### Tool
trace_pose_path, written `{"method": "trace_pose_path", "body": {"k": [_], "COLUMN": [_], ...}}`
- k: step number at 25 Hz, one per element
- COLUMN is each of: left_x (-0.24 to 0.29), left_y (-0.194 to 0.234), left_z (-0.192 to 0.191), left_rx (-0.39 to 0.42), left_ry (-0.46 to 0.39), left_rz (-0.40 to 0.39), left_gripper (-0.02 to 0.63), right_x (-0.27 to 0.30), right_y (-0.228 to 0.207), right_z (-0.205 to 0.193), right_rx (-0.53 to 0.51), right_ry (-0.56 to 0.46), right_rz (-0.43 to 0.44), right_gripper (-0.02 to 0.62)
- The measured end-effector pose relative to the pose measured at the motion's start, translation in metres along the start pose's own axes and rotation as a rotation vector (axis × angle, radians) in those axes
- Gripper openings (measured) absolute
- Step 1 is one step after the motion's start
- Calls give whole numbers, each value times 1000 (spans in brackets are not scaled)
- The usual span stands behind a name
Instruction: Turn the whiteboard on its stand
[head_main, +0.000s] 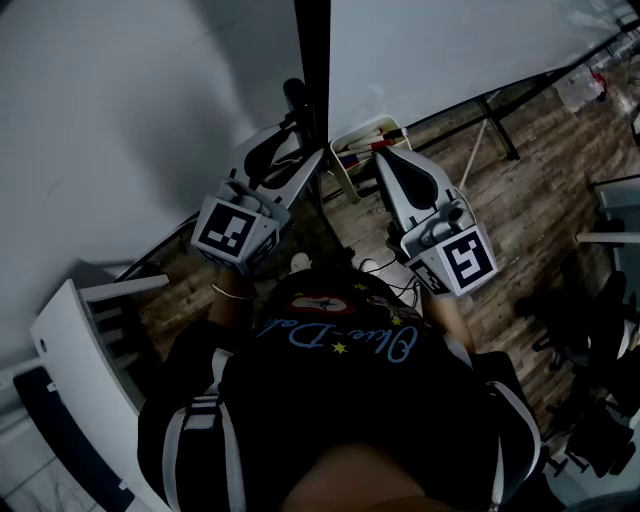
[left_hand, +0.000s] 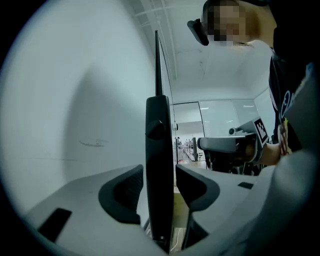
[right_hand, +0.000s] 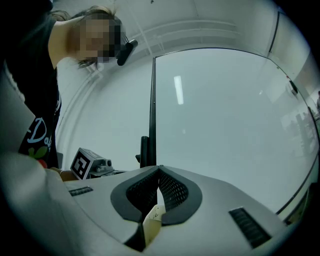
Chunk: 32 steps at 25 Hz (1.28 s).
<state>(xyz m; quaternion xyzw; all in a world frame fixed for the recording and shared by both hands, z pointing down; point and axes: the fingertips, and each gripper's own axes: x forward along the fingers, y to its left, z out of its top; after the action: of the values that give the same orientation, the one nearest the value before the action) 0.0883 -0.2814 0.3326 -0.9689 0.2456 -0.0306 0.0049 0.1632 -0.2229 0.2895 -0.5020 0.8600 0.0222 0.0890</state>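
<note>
The whiteboard (head_main: 150, 120) stands upright in front of me, its pale face (left_hand: 75, 125) filling the left of the left gripper view. A black upright post (head_main: 312, 60) of the stand runs along its edge. My left gripper (head_main: 295, 152) is open and straddles that post (left_hand: 160, 150); a pad sits close on each side with a thin gap, neither pressing. The left gripper (left_hand: 159, 185) points level at it. My right gripper (head_main: 385, 155) is just right of the post, shut (right_hand: 159, 172), with nothing seen between its pads. It faces a white board face (right_hand: 225, 125).
A cream basket (head_main: 365, 140) with markers sits low behind the right gripper. Black stand legs (head_main: 497, 125) cross the wooden floor at right. A white chair (head_main: 80, 340) is at my left and dark office chairs (head_main: 600, 330) at the right.
</note>
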Motion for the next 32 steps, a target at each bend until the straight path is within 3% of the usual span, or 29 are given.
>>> {"method": "trace_pose_path", "body": {"k": [8, 18, 32], "left_x": [13, 28, 28], "left_y": [-2, -1, -1], "left_z": [-2, -4, -7], "left_rx": [-31, -8, -27], "left_ry": [15, 30, 21], "left_rz": [-25, -37, -53], "left_gripper": [218, 218, 207], "right_x": [-4, -8, -3], "right_y": [-6, -14, -12], "right_z": [1, 1, -1], "right_rx": [-5, -4, 1], "right_ry": [-1, 3, 6], "right_rz": [-30, -49, -35], "right_gripper": [32, 32, 32]}}
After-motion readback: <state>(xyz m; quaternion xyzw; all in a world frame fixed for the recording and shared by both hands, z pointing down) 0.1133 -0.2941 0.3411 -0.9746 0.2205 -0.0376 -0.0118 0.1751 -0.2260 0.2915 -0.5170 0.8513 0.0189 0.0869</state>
